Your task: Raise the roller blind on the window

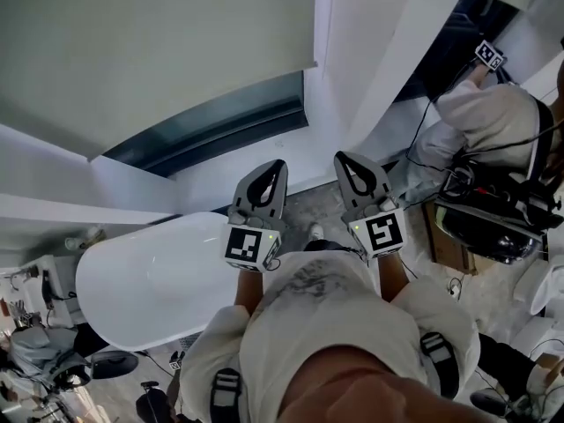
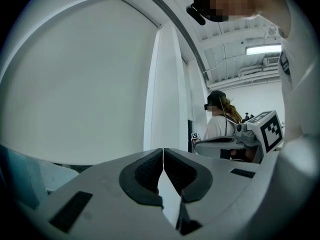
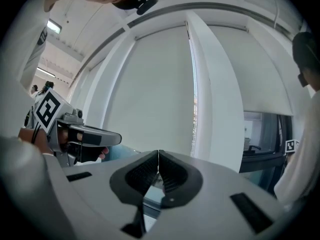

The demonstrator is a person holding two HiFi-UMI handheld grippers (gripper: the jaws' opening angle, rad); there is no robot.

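Both claws were shut on nothing: the left claw (image 1: 278, 166) and the right claw (image 1: 340, 158) pointed toward the window, not touching it. The roller blind (image 1: 150, 42) hung low at upper left, with glass showing beneath. I judged I should first find its cord, which I couldn't see. A white desk (image 1: 150, 280) crowded the lower left, and another person (image 1: 493, 113) worked at right.

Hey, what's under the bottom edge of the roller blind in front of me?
Below the roller blind a dark strip of window glass shows, then the white wall. The rest of the pane is covered by the blind.
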